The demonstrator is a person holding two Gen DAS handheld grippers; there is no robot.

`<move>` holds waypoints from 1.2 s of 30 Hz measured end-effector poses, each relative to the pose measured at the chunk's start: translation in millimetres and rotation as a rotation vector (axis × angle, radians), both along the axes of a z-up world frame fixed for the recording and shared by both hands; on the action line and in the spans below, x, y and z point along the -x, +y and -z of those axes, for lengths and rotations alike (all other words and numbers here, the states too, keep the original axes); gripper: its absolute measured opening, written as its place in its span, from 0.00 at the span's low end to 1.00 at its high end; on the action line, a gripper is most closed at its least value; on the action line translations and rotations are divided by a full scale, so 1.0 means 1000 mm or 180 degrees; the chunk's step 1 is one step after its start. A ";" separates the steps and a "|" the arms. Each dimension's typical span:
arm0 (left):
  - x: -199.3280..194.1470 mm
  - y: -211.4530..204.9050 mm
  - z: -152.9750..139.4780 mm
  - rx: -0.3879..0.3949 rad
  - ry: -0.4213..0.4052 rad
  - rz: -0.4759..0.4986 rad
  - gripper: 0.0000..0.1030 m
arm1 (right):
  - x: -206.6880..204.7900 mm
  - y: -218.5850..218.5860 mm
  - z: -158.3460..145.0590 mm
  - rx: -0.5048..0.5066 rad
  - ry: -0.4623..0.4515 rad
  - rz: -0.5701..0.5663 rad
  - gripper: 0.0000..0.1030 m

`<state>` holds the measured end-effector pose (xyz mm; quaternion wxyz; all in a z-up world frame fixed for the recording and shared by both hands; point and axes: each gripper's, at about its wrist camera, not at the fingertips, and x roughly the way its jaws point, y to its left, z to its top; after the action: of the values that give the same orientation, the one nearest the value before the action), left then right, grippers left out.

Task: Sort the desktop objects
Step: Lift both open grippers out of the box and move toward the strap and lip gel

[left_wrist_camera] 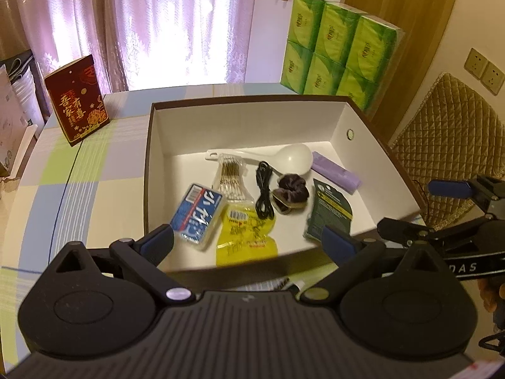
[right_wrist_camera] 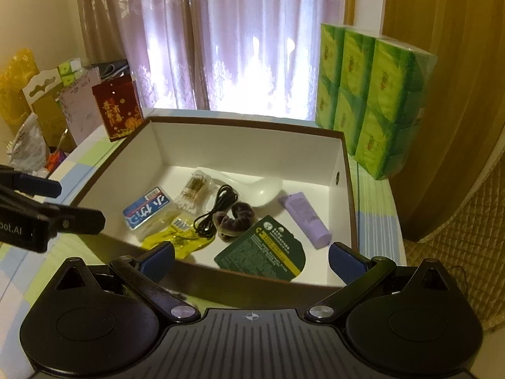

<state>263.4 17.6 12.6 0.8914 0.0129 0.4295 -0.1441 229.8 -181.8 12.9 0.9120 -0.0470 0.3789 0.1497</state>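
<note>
A brown-rimmed cardboard box with white inner walls [right_wrist_camera: 240, 145] sits on the counter covered by a pastel checked cloth [left_wrist_camera: 79, 189], and every sorted item lies on its floor. Along the far side rests a white plastic ladle [right_wrist_camera: 252, 189] with a clear packet of cotton swabs [right_wrist_camera: 192, 194] lying over its handle. Nearer sit a blue-and-white labelled plastic case [right_wrist_camera: 148, 210], a yellow foil sachet [right_wrist_camera: 176, 240], a coiled black cable [right_wrist_camera: 217, 211], a dark brown hair scrunchie [right_wrist_camera: 235, 219], a dark green flat sachet [right_wrist_camera: 265, 249] and a lilac squeeze tube [right_wrist_camera: 306, 219] at the right.

The left gripper [left_wrist_camera: 249, 243] hovers at the box's near rim, its blue-padded fingers [left_wrist_camera: 157, 241] spread wide and holding nothing. The right gripper [right_wrist_camera: 252, 259] hangs at the same rim, further right, fingers likewise spread apart and empty.

Behind the box stand a green pack of tissues [right_wrist_camera: 375, 94] and a dark red box with gold lettering [left_wrist_camera: 79, 98]
</note>
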 end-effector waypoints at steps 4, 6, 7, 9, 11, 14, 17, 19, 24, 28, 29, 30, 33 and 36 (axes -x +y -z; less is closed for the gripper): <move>0.018 0.000 -0.002 0.0025 0.0003 -0.0041 0.95 | 0.015 -0.002 -0.005 -0.0048 -0.0041 -0.0006 0.98; 0.025 0.000 -0.003 0.0032 0.0008 -0.0057 0.95 | 0.021 -0.002 -0.007 -0.0059 -0.0048 -0.0021 0.98; 0.030 0.001 -0.003 0.0032 0.0006 -0.0075 0.95 | 0.024 -0.002 -0.007 -0.0060 -0.0055 -0.0026 0.98; 0.038 0.002 -0.003 0.0033 -0.0002 -0.0098 0.96 | 0.031 -0.002 -0.009 -0.0062 -0.0065 -0.0036 0.98; 0.045 0.003 -0.004 0.0031 -0.0003 -0.0122 0.96 | 0.038 -0.002 -0.010 -0.0071 -0.0070 -0.0042 0.98; 0.055 0.004 -0.004 0.0012 -0.0009 -0.0147 0.96 | 0.046 -0.003 -0.010 -0.0080 -0.0066 -0.0046 0.98; 0.064 0.004 -0.005 -0.0033 -0.0023 -0.0185 0.96 | 0.054 -0.003 -0.009 -0.0080 -0.0050 -0.0067 0.98; 0.069 0.004 -0.004 -0.0055 -0.0024 -0.0204 0.96 | 0.060 -0.003 -0.007 -0.0078 -0.0041 -0.0085 0.98; 0.082 0.005 0.000 -0.0053 0.0008 -0.0232 0.96 | 0.070 -0.002 -0.002 -0.0075 -0.0005 -0.0132 0.98; 0.090 0.005 0.005 -0.0094 0.0026 -0.0230 0.96 | 0.076 0.001 0.003 -0.0069 0.0040 -0.0165 0.98; 0.091 0.005 0.006 -0.0103 0.0032 -0.0226 0.96 | 0.077 0.001 0.004 -0.0067 0.0049 -0.0173 0.98; 0.092 0.005 0.008 -0.0110 0.0044 -0.0224 0.96 | 0.078 0.002 0.006 -0.0066 0.0060 -0.0182 0.98; 0.095 0.007 0.012 -0.0127 0.0082 -0.0232 0.96 | 0.080 0.003 0.011 -0.0058 0.0096 -0.0194 0.98; 0.097 0.010 0.017 -0.0139 0.0108 -0.0240 0.96 | 0.080 0.004 0.015 -0.0052 0.0134 -0.0187 0.98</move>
<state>166.1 27.3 -3.9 0.8883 0.0138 0.4478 -0.1012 149.4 -178.2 -2.5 0.8994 -0.0475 0.3952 0.1804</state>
